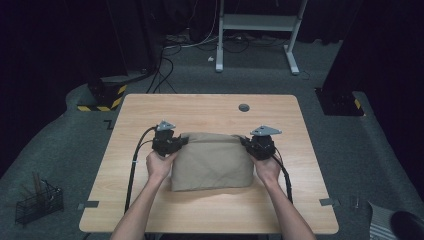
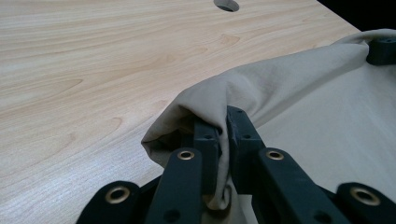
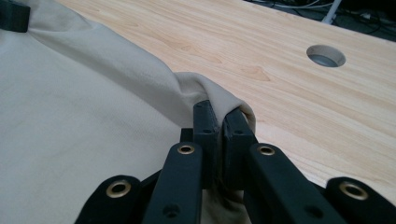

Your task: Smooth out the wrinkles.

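Beige cloth (image 1: 212, 161), soft, light and prone to sag, lies folded mid-bench (image 1: 150, 107); left tool (image 1: 176, 142) pinches its 10 o'clock corner, right tool (image 1: 248, 142) its 2 o'clock corner.

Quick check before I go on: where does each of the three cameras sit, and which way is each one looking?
High view: above the person's side, looking forward and down on the table; forearms, left tool and right tool pinch the beige cloth.
Left gripper view: rides the left tool, looking along shut jaws at a cloth corner.
Right gripper view: rides the right tool, jaws shut on the opposite corner.
Shared: the cloth and the table's round hole.
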